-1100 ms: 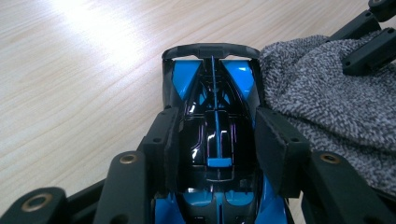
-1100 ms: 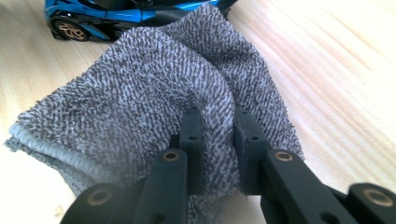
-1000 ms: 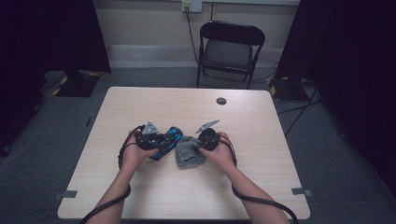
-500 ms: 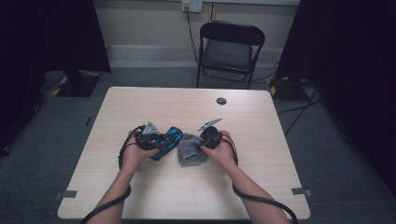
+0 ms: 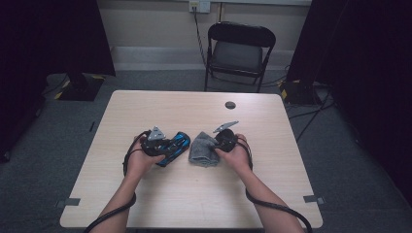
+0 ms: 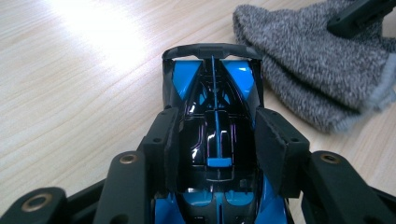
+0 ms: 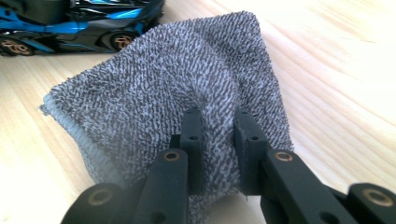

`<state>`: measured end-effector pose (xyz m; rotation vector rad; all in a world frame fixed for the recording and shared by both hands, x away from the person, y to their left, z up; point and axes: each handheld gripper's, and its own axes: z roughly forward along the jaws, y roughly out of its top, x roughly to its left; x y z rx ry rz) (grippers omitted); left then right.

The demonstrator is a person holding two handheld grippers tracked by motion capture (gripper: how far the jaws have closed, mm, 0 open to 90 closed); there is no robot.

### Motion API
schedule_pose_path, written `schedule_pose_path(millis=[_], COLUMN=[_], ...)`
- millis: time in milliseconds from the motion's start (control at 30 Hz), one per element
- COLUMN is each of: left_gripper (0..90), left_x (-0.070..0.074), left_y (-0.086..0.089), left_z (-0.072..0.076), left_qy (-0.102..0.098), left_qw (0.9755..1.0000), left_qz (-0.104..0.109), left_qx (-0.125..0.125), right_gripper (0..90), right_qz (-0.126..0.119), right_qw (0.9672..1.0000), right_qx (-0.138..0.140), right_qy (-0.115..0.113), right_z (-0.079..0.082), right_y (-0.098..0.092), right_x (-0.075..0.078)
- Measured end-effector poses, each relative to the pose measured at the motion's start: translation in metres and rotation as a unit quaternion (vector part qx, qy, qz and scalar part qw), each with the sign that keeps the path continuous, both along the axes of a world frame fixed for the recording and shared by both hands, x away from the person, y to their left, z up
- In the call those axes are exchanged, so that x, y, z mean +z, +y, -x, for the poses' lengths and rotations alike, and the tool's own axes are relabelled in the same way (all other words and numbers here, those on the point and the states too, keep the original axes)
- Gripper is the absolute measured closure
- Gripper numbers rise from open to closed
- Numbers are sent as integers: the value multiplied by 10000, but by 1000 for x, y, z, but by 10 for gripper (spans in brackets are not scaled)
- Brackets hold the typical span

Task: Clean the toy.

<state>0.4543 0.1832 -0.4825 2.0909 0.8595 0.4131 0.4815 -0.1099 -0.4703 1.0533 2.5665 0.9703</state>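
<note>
Left gripper (image 6: 212, 154) clamps the toy car (image 5: 173, 146) mid-table, its long axis running from 8 towards 2 o'clock. Right gripper (image 7: 218, 140), jaws narrow, pinches a fold of the grey cloth (image 5: 203, 150) just beside the car, at its 3 o'clock.

Left claw (image 5: 176, 144) clamped — right claw (image 5: 210, 145) pinched.

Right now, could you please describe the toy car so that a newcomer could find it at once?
On the wooden table, look left of the grey cloth. The toy car sits between the left gripper's jaws, the one glossy black-and-blue thing there.
</note>
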Motion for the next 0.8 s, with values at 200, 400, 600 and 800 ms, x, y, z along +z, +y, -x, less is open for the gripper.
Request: schedule_pose_path(millis=[200, 400, 600, 800], left_gripper=[517, 517, 517, 517], left_x=[0, 0, 0, 0], left_y=[0, 0, 0, 0], left_z=[0, 0, -1, -1], left_qy=[8, 9, 12, 12], left_qw=[10000, 10000, 10000, 10000], left_qz=[1, 0, 3, -8], left_qx=[2, 1, 7, 8], right_gripper=[766, 766, 767, 768], right_qz=[-18, -85, -215, -363], right_qw=[10000, 9999, 9997, 9991], right_qx=[-80, -134, -85, 169], right_qy=[-32, -61, -96, -125], right_z=[-1, -2, 3, 14], right_y=[-12, -22, -28, -24], right_x=[1, 3, 6, 11])
